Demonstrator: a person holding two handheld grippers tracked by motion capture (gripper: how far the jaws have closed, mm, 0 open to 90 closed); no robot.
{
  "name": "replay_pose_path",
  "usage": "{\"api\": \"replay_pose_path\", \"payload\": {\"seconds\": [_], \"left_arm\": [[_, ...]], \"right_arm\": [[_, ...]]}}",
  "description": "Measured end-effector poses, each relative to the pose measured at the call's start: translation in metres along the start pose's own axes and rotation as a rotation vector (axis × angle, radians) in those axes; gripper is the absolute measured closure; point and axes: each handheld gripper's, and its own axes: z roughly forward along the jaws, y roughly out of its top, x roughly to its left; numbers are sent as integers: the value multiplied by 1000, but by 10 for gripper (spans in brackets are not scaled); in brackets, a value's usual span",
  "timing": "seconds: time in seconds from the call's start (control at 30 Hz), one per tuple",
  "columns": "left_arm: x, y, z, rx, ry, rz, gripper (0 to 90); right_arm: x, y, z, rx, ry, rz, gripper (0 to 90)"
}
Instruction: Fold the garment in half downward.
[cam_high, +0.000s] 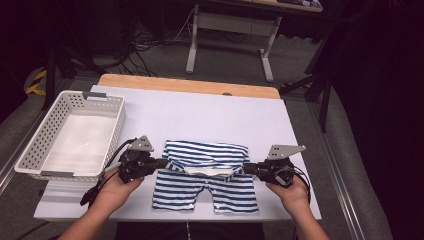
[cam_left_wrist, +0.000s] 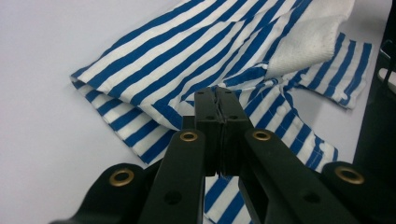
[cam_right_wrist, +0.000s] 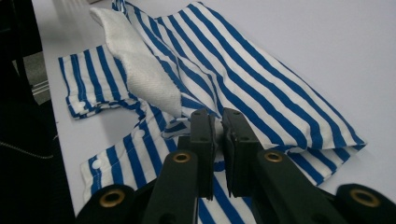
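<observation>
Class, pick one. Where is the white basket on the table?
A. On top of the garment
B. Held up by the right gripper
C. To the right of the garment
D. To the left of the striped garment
D: the basket sits left of the garment, untouched by either gripper.

Dim room: grey carpet floor, white-legged desk behind the white-topped table.
</observation>
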Motion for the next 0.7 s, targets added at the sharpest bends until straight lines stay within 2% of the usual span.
{"api": "replay_pose_path", "payload": {"seconds": [0.3, 0.53, 0.7], "left_arm": [[-9, -10, -1, 30, -25, 15, 894], [-11, -16, 0, 55, -44, 16, 894], [-15, -20, 0, 71, -55, 19, 894]], "right_arm": [[16, -9, -4, 28, 22, -26, 833], [19, -19, -3, 48, 43, -4, 833], [25, -21, -5, 64, 62, -14, 832]]}}
